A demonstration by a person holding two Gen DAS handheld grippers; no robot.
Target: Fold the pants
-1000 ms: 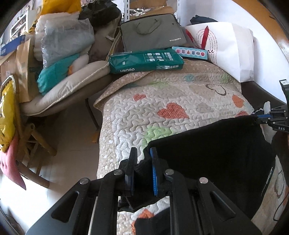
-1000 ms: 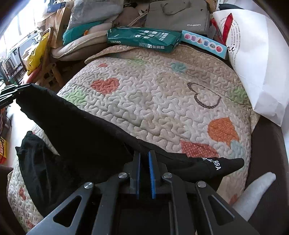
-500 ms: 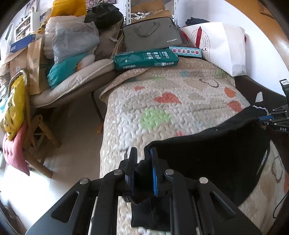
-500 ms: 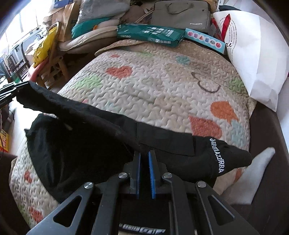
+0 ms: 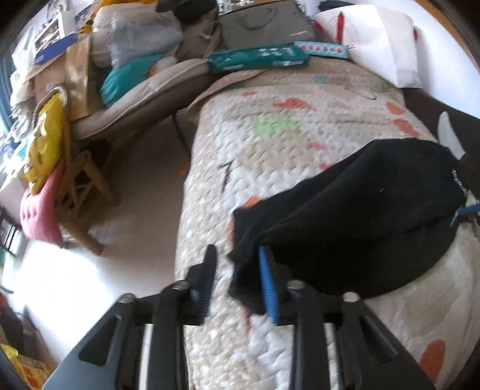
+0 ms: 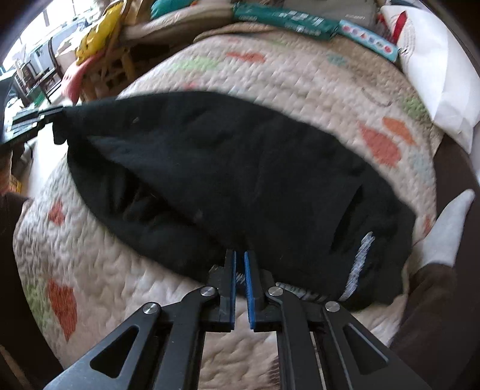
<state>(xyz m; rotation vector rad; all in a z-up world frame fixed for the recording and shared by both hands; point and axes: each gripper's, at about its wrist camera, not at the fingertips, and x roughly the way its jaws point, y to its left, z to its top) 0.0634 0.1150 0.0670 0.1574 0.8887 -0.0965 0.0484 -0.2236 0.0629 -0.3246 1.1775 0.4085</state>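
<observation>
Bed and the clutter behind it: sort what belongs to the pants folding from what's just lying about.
For the job:
black pants
quilt
left gripper, open
right gripper, shut on the pants

Lying about:
green package
grey laptop bag
white bag
yellow bag

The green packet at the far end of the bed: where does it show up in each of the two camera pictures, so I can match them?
Left wrist view: the green packet lies top centre, at the quilt's far edge.
Right wrist view: the green packet is at the top edge, right of centre, partly cut off.
Shared landmark: the black pants spread on the heart-patterned quilt.
</observation>
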